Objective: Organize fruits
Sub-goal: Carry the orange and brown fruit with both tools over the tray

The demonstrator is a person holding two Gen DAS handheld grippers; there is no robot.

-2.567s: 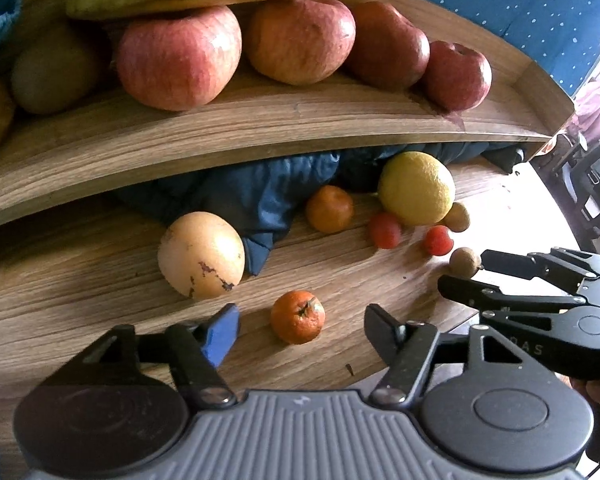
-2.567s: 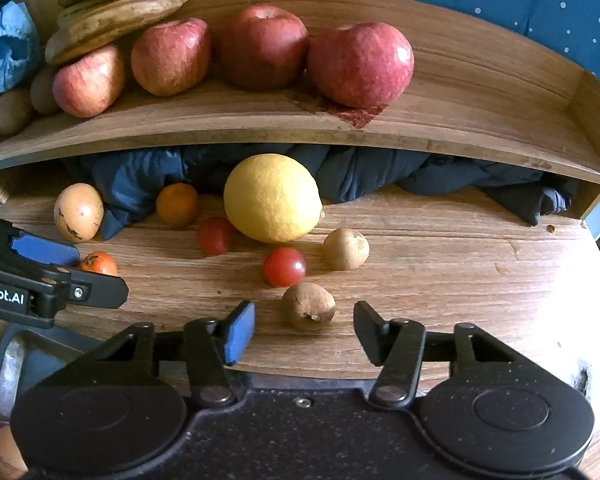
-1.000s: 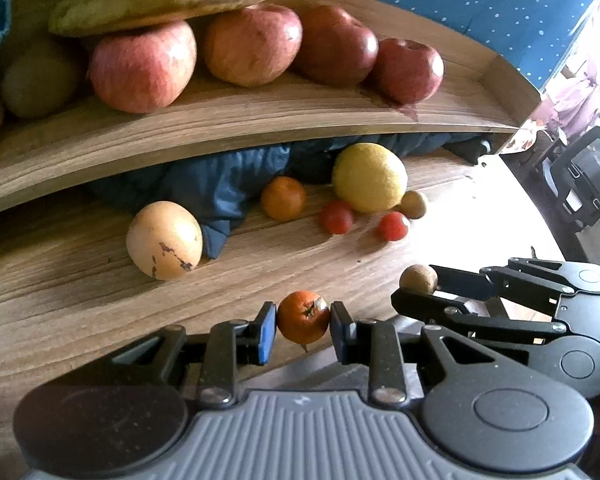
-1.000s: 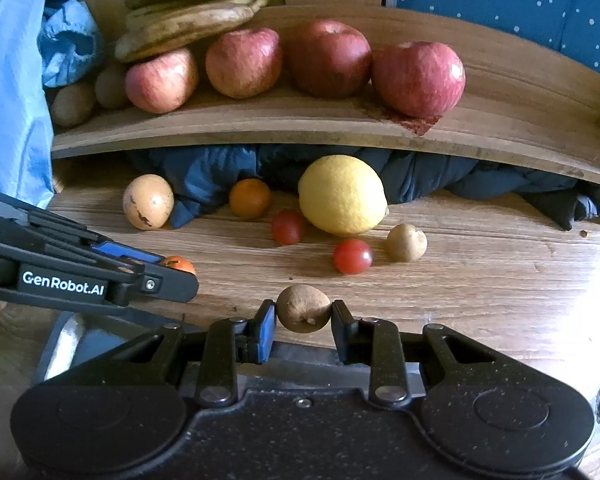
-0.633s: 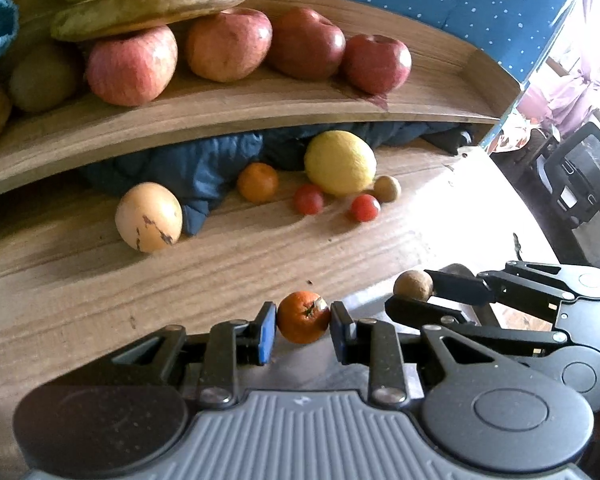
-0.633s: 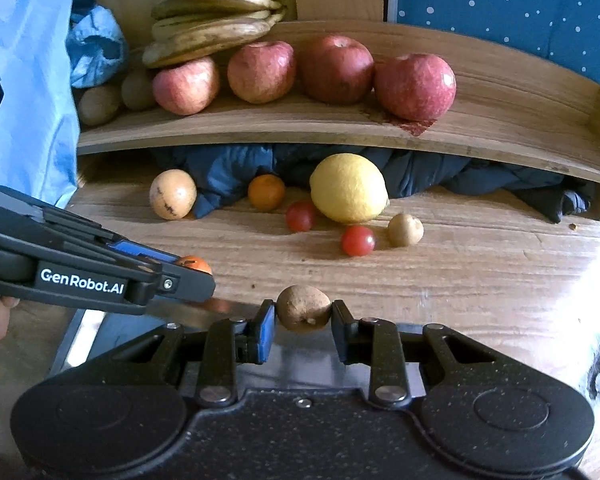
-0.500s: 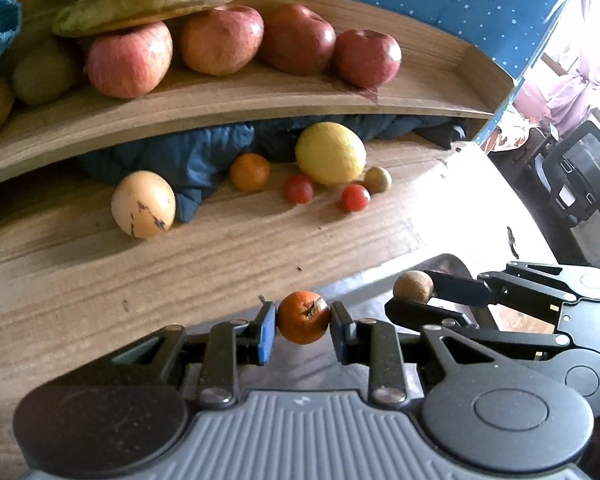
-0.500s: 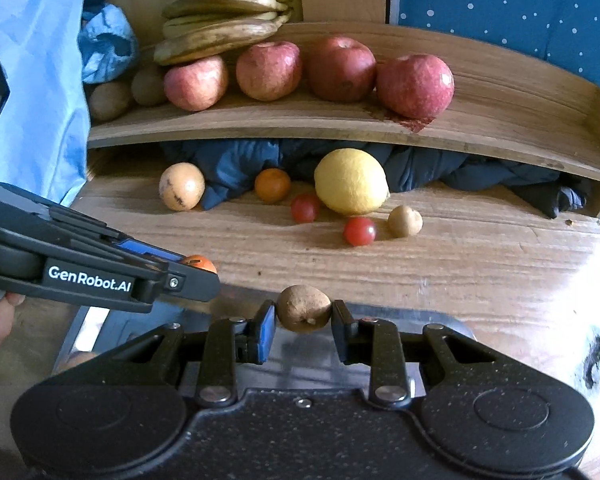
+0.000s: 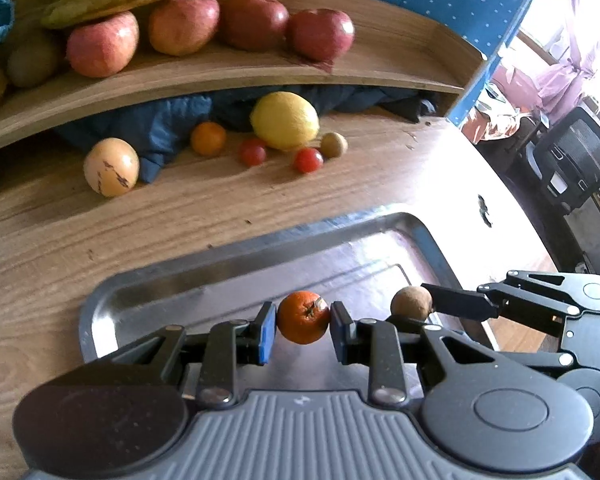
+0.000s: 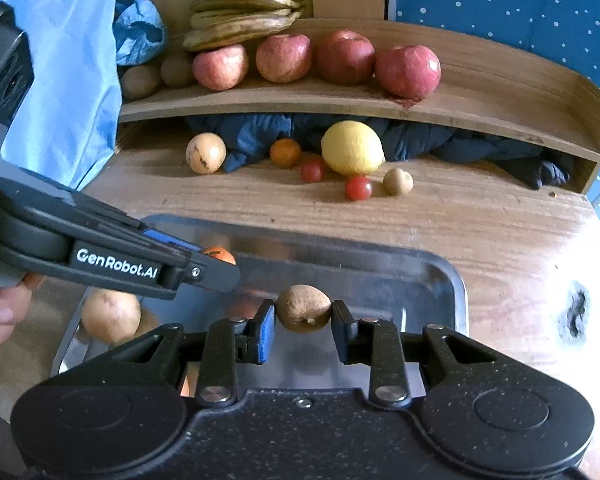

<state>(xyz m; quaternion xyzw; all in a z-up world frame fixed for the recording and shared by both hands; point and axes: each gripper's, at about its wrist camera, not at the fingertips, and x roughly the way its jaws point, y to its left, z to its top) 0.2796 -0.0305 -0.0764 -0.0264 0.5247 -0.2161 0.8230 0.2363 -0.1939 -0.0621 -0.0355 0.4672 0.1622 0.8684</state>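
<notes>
Left wrist view: left tongs (image 9: 303, 323) clamp the small orange (image 9: 303, 322), now over the metal tray (image 9: 148, 300); right tongs (image 10: 303, 316) grip the brown fruit (image 10: 303, 308), likewise carried off the worktop (image 10: 480, 232).

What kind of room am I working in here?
Probably a home room: a wooden table with a shelf of apples and bananas, an office chair and curtained window beyond.

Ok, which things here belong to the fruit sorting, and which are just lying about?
Job: small orange mandarin in left gripper; brown round fruit in right gripper; steel tray; yellow lemon; red cherry tomatoes.
Lying about: dark blue cloth; black office chair.
</notes>
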